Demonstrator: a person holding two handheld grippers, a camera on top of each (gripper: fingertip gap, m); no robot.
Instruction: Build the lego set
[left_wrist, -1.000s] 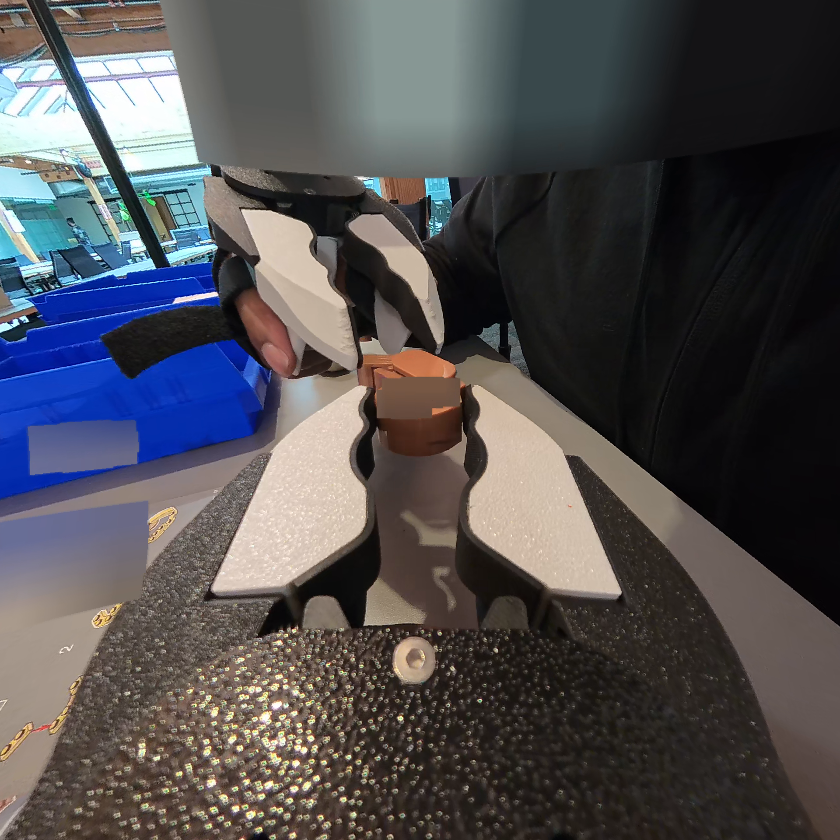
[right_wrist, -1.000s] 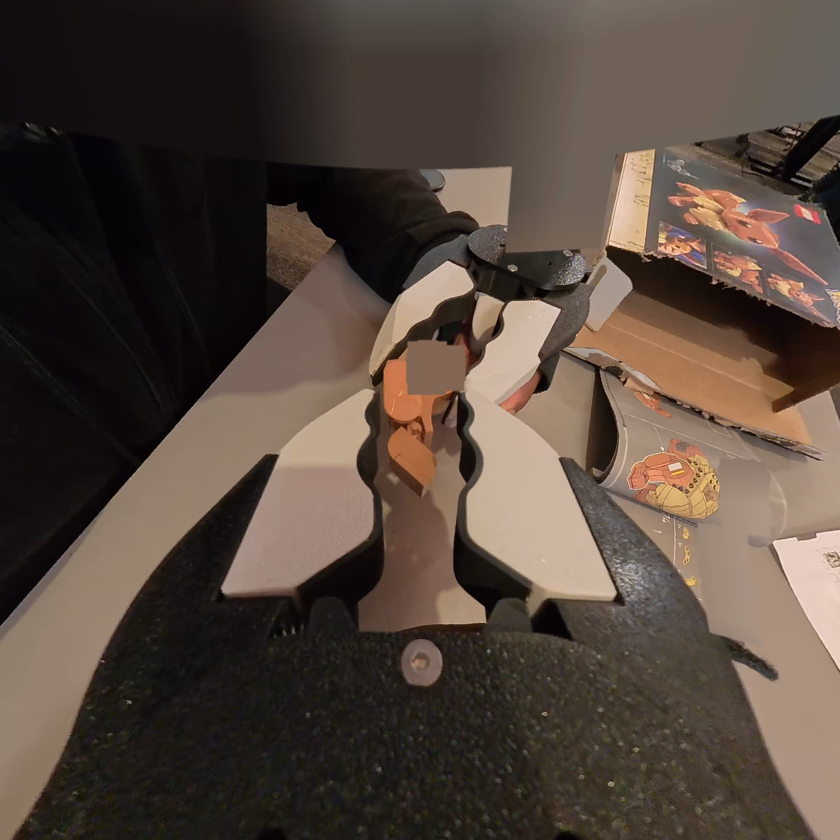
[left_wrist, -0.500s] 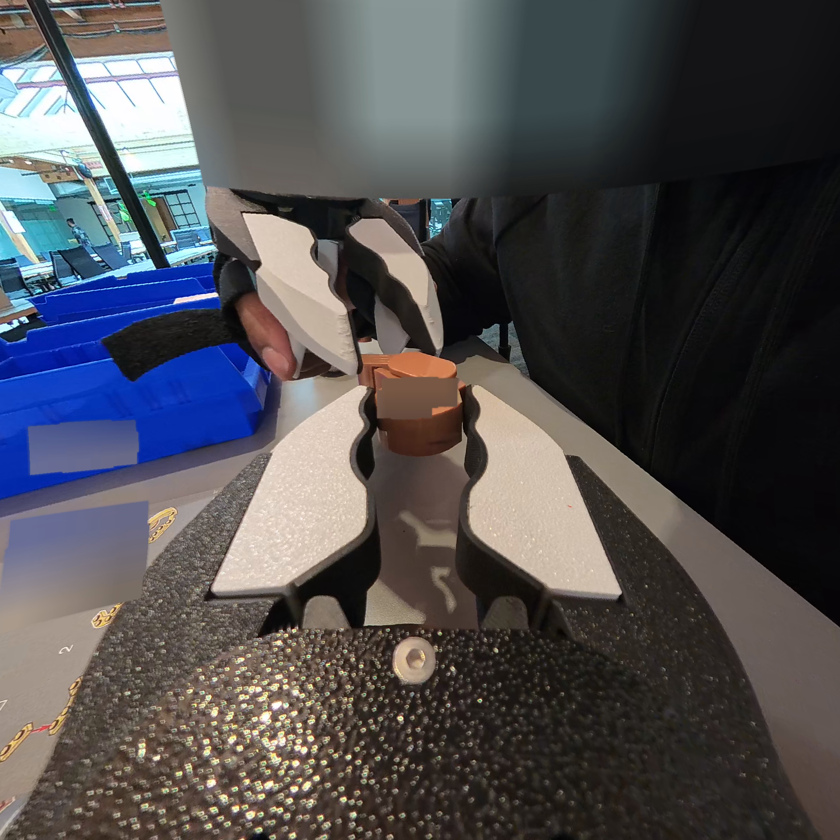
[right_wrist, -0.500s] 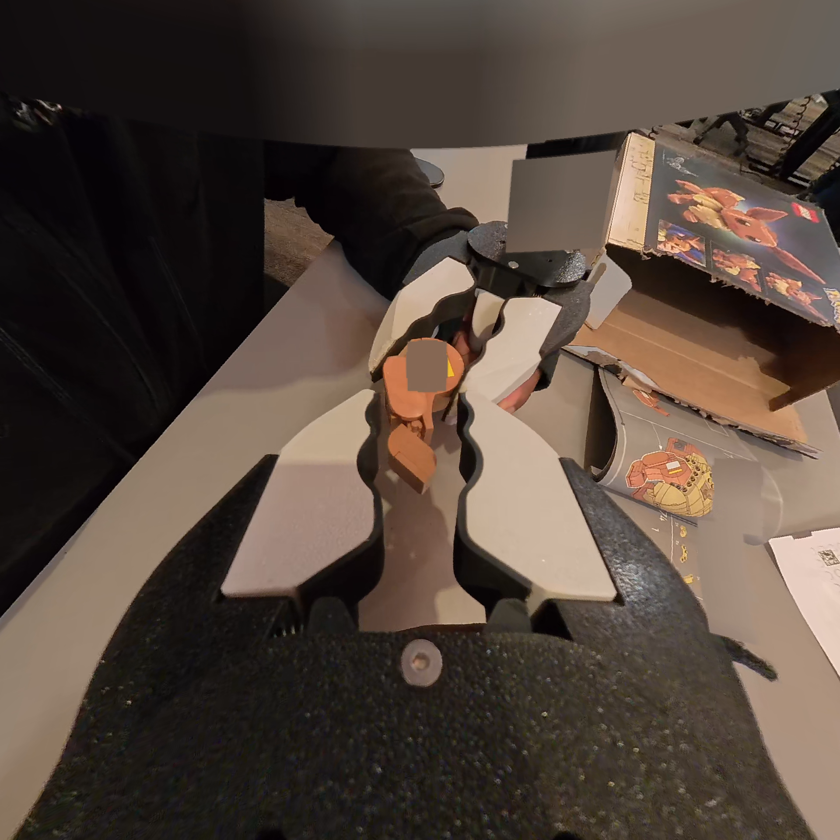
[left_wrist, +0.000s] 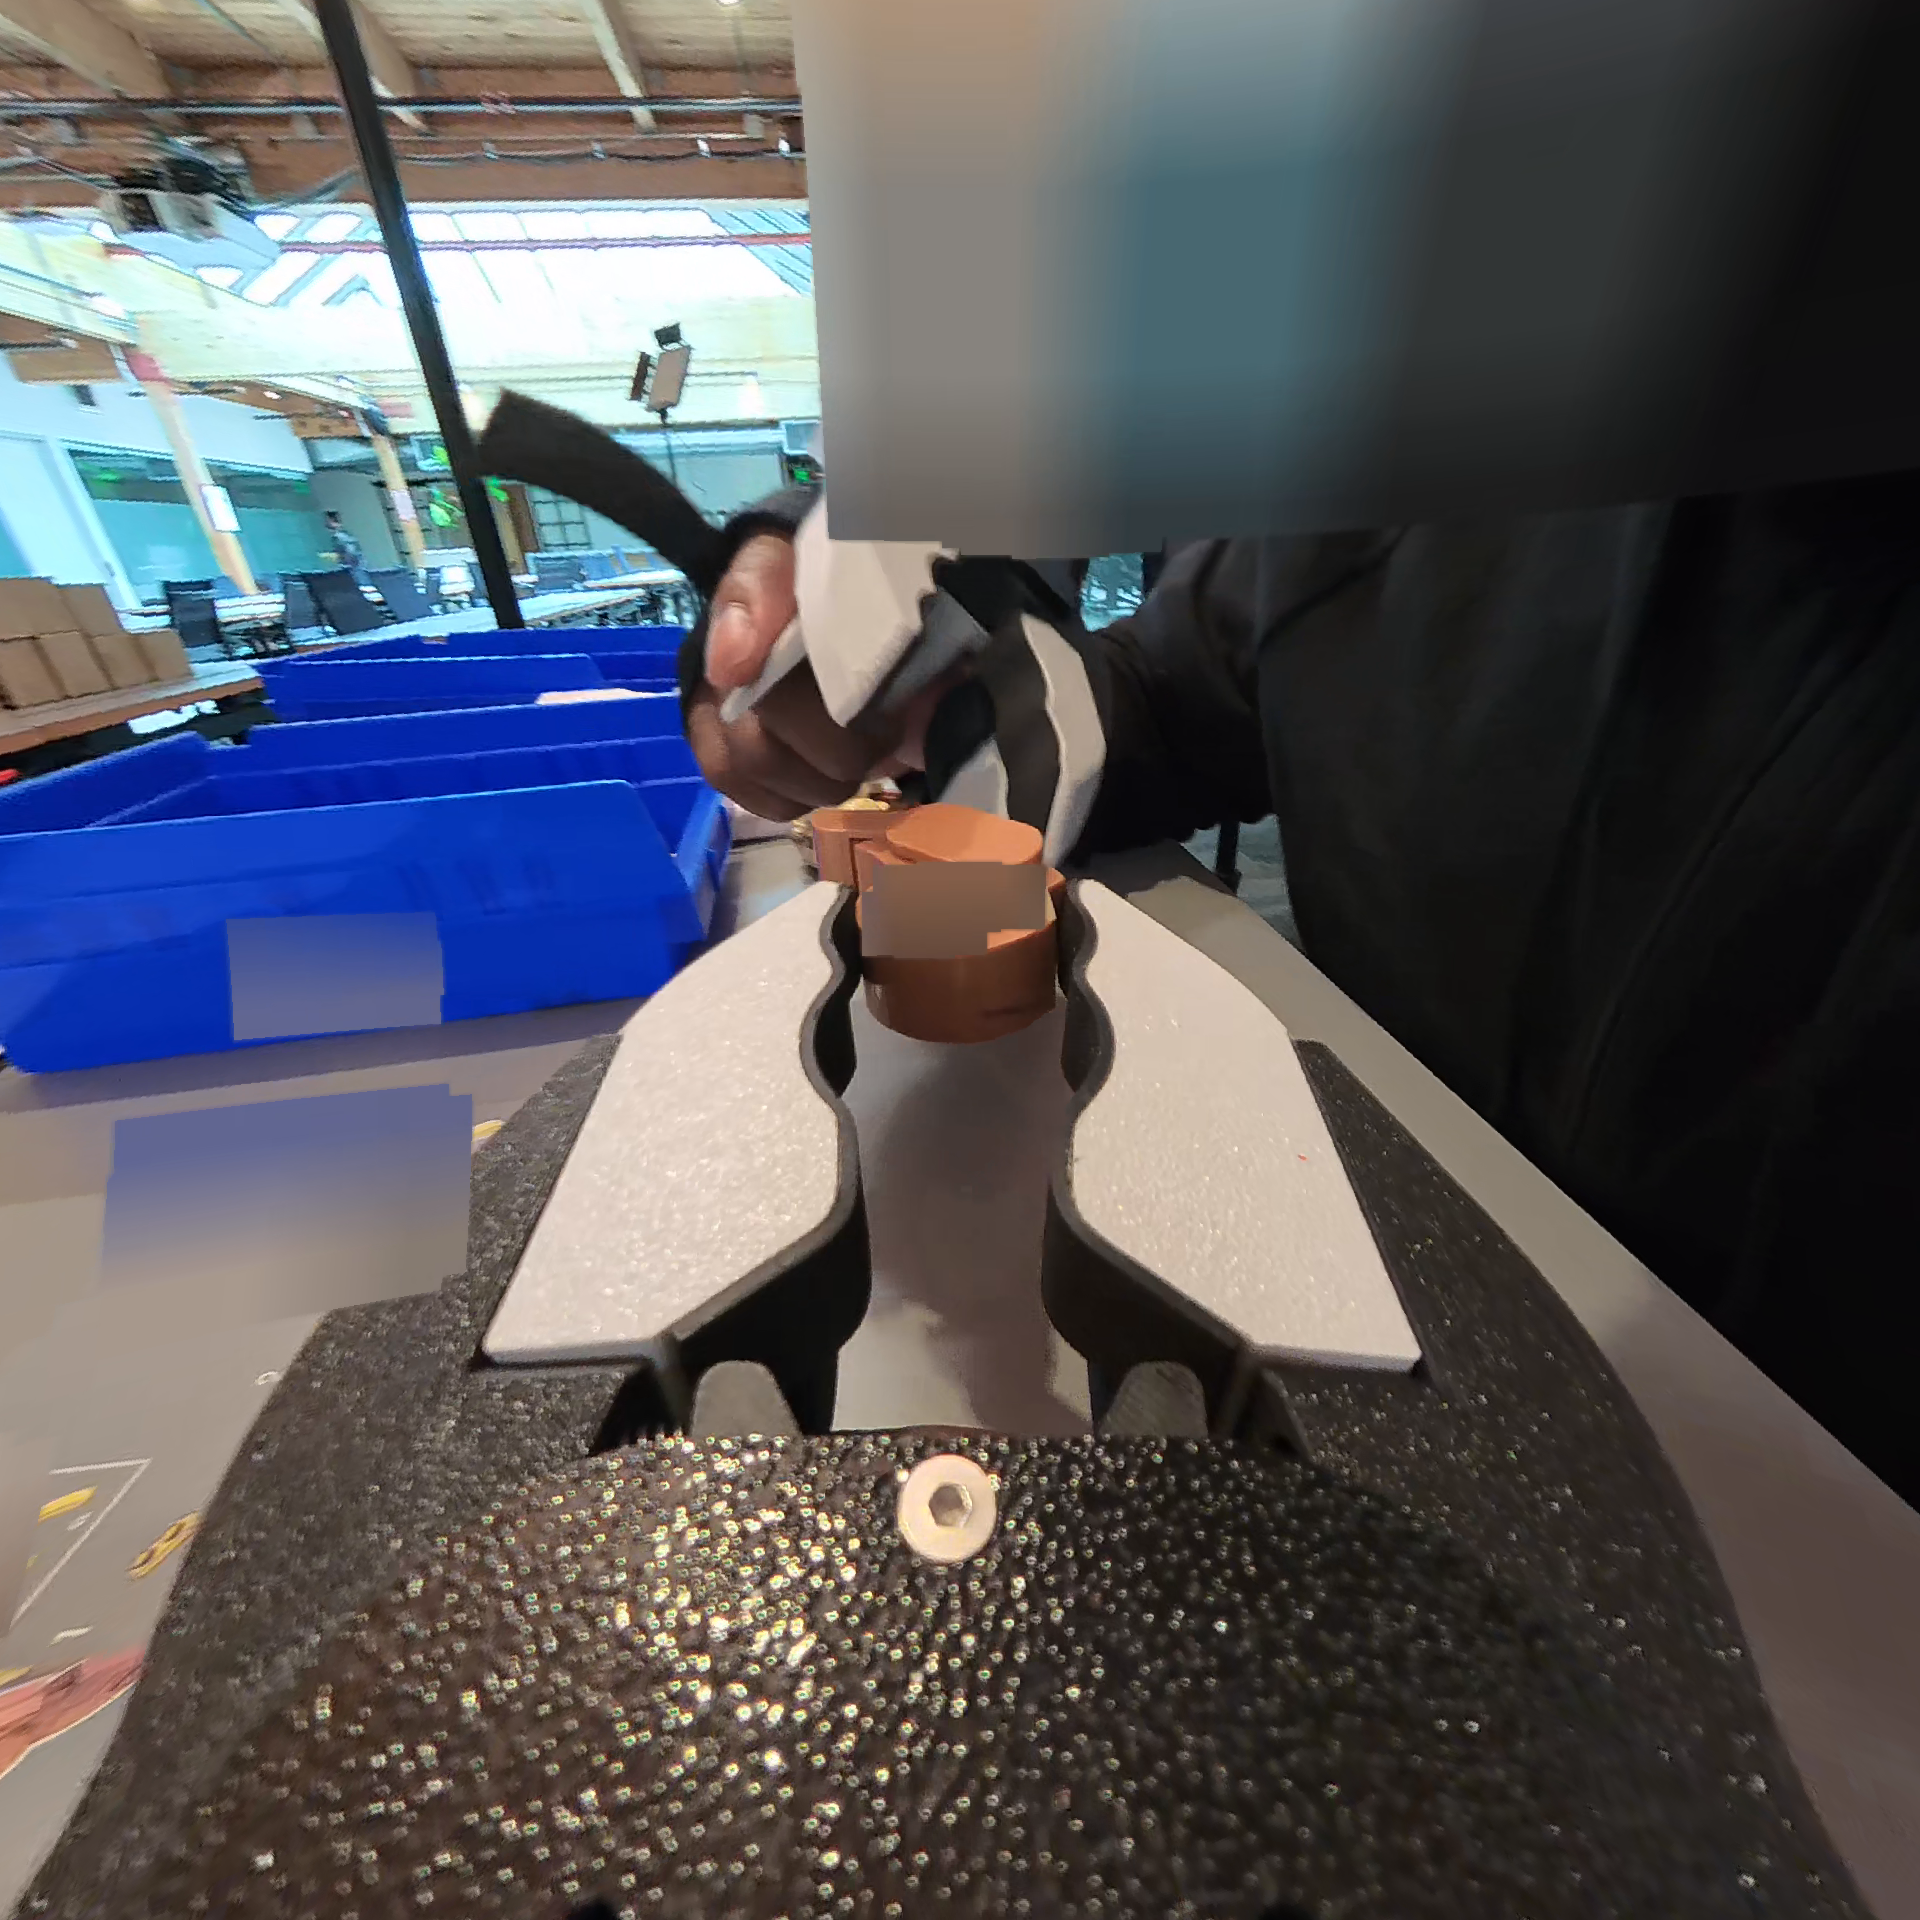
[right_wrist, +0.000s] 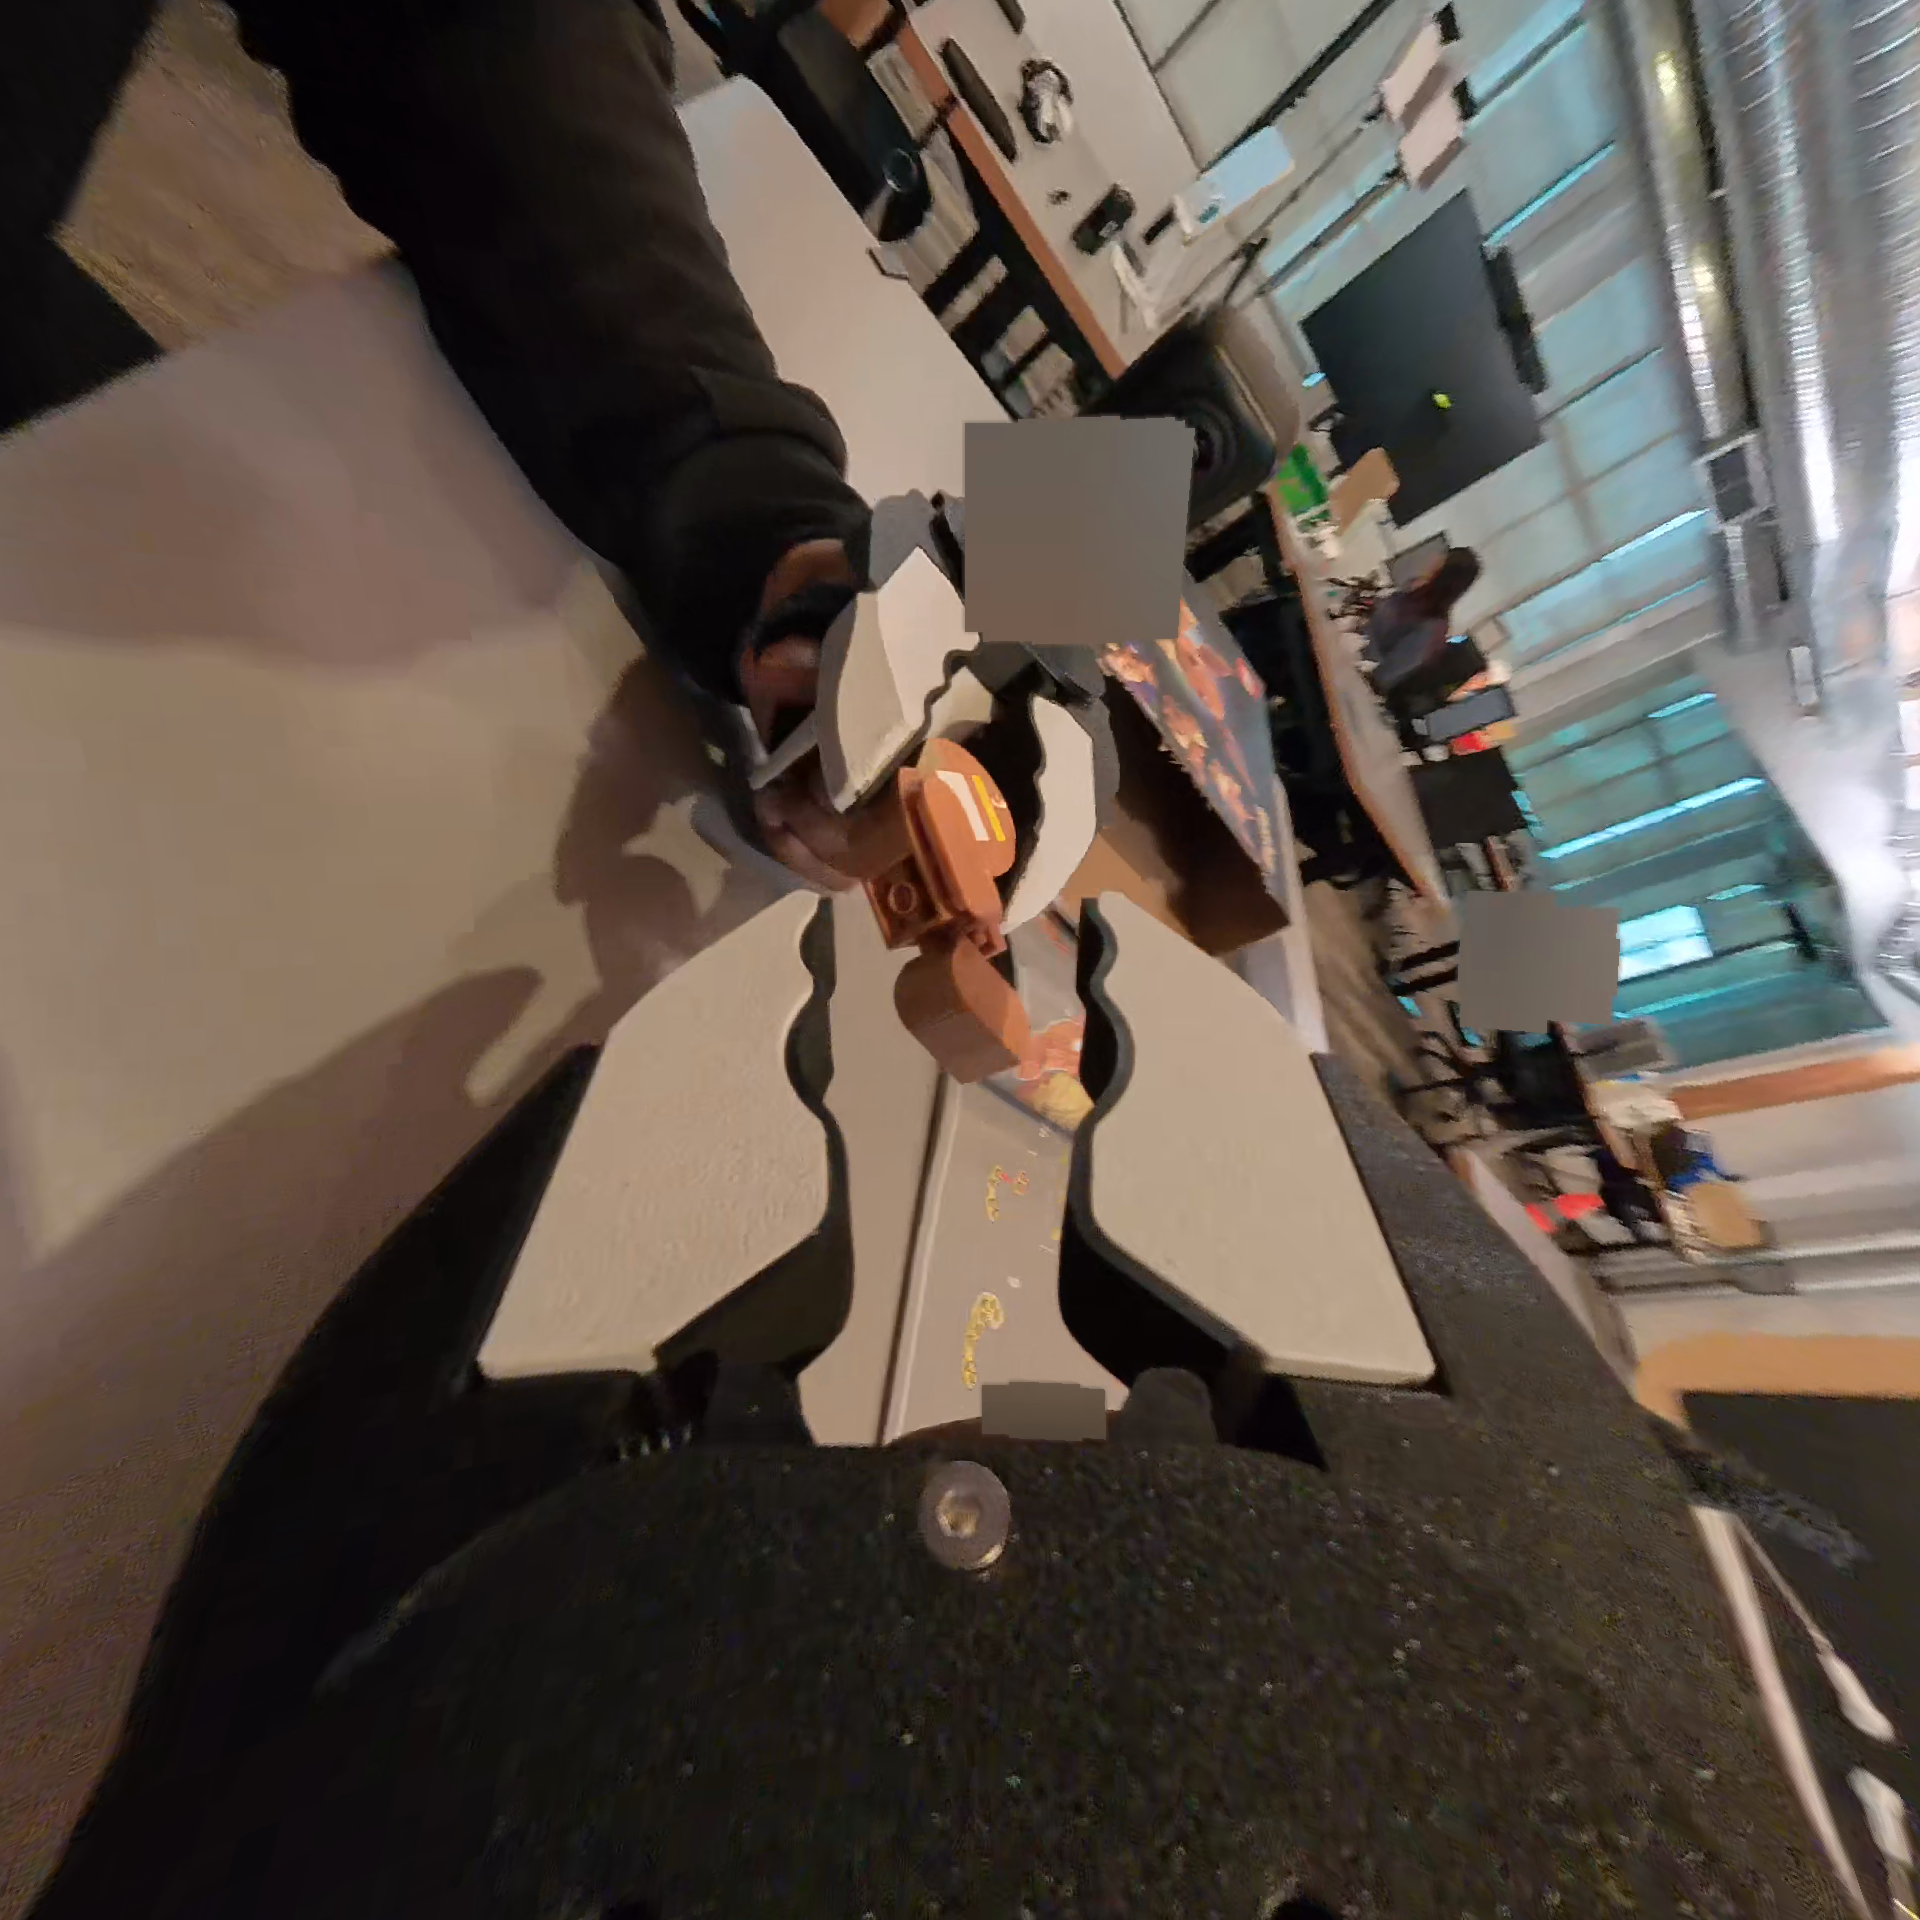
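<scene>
Since the earlier frames, the right gripper (right_wrist: 951, 971) has rolled sideways and pulled back, its jaws now standing apart with the brown brick piece (right_wrist: 951, 883) between the fingertips, neither pad pressing on it. The left gripper (left_wrist: 956, 935) is clamping the piece's round end (left_wrist: 961, 961) between both pads, holding it above the grey table (left_wrist: 1455, 1195). Blue bins (left_wrist: 364, 862) are standing to the left, and a cardboard box (right_wrist: 1195, 831) is lying beyond the piece.

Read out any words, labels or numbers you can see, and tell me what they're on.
Blue bin: label patched over, unreadable.
Printed sheet: yellow marks too small to read.
Picture box: print too blurred.
Brown brick piece: stripes only, no words.
</scene>
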